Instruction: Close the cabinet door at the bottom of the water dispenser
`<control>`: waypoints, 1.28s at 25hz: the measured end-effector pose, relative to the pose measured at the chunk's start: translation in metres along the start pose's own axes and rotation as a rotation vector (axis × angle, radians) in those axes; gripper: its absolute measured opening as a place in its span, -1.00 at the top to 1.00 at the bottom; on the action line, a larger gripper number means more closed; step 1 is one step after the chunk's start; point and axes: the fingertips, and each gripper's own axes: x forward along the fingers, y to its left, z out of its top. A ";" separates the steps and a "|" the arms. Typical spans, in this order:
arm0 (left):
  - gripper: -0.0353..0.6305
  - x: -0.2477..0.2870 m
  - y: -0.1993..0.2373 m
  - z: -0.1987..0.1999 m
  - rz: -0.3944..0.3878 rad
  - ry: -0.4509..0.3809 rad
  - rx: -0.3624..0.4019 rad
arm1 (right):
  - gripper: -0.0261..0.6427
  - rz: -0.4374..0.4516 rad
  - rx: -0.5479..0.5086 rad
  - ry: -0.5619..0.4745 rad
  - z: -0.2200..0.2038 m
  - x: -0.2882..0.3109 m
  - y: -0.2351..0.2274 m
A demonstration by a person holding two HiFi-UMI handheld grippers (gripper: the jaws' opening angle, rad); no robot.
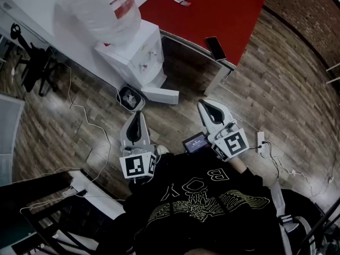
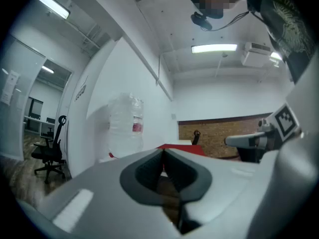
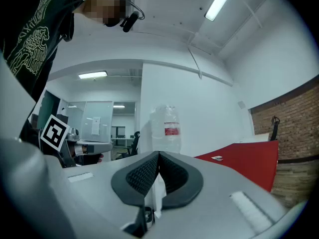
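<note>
Counts, head view: 1 dispenser, 1 bottle, 1 door, 1 table, 1 phone, 1 chair, 1 person. Grippers: 2, namely left gripper and right gripper.

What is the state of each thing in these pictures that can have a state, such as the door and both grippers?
White cabinet door of the water dispenser: swung open.
Clear plastic water bottle: mounted on the dispenser.
Black phone: flat on the red table, screen dark.
Left gripper: shut, empty.
Right gripper: shut, empty.
</note>
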 end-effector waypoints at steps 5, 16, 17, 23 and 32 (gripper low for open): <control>0.87 0.011 0.011 -0.009 0.049 -0.016 0.017 | 0.92 0.001 -0.032 0.007 -0.009 0.010 -0.006; 0.87 0.071 0.062 -0.007 -0.050 -0.026 0.009 | 0.92 -0.028 -0.083 0.052 -0.016 0.090 -0.008; 0.87 0.077 0.069 -0.008 -0.060 -0.026 -0.006 | 0.92 -0.032 -0.095 0.060 -0.019 0.098 -0.006; 0.87 0.116 0.094 -0.014 -0.077 -0.025 -0.009 | 0.92 -0.050 -0.095 0.141 -0.040 0.130 -0.011; 0.87 0.192 0.097 -0.038 -0.065 0.041 -0.042 | 0.92 0.055 -0.164 0.154 -0.060 0.195 -0.058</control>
